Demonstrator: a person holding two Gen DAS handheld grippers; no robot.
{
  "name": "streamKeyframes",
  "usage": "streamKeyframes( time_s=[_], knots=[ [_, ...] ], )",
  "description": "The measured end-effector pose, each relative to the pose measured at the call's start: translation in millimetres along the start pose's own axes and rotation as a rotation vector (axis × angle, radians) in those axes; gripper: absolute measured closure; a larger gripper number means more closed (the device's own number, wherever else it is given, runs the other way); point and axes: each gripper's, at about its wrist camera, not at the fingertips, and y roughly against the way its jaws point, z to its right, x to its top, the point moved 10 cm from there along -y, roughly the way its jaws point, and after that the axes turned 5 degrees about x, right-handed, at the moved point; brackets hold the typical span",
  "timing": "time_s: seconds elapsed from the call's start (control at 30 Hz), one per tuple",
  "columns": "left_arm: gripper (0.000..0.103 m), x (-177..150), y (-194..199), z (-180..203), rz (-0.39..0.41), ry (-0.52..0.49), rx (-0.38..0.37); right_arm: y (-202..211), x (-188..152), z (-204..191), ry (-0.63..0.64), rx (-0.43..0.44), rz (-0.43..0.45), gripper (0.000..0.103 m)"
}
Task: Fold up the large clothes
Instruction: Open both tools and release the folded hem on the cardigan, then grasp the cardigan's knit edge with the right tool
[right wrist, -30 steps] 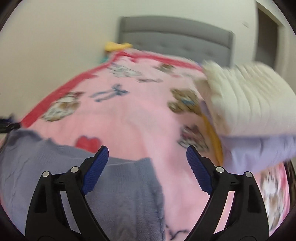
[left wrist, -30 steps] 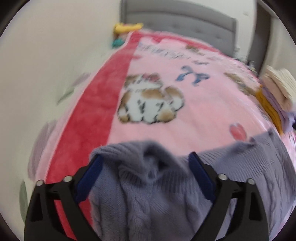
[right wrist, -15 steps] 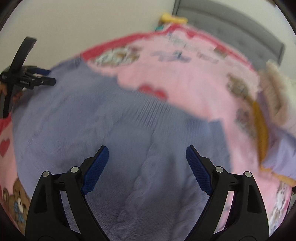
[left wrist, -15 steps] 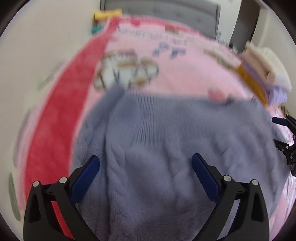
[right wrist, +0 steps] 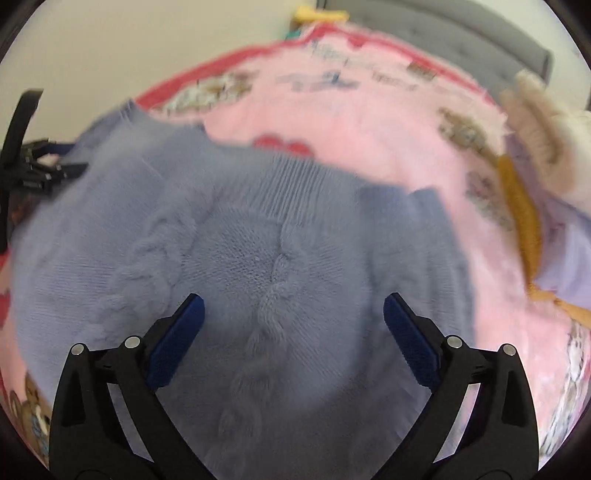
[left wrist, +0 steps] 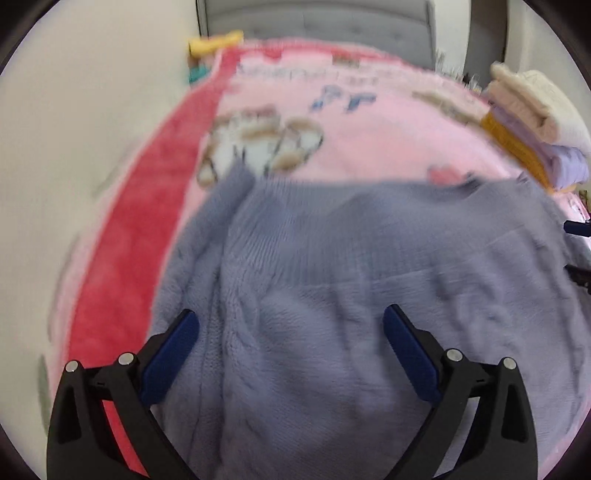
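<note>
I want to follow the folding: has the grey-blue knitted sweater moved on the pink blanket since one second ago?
Yes. In the left wrist view the sweater now reaches up to the cat print on the pink blanket; earlier it lay bunched well below that print.

I am working in a home bedroom: a bed with a grey tufted fabric headboard stands at the far end against a plain cream wall. A fluffy pink blanket with a red border and cartoon animal prints covers the mattress. A stack of folded knitwear in cream, beige, lilac and mustard sits at its right edge.
</note>
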Motion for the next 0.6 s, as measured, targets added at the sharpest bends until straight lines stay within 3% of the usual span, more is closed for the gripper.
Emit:
streamKeyframes(
  time_s=[0.13,0.23,0.37,0.53,0.6],
  knots=[
    [0.005,15,59,34,0.191,-0.009,0.003,53,-12,16,-0.138,0.001,0.110,0.009],
    [0.005,20,95,95,0.256,-0.055,-0.106,78,-40,39,-0.288,-0.030,0.107,0.009],
    [0.005,18,101,173,0.220,-0.131,-0.310,104,-84,63,-0.485,-0.068,0.122,0.009],
    [0.005,-8,48,212,0.038,-0.197,-0.327,122,-140,64,-0.767,-0.077,0.201,0.009],
    [0.005,-16,38,210,0.034,-0.217,-0.320,118,-157,55,-0.850,-0.052,0.223,0.010]
  ],
)
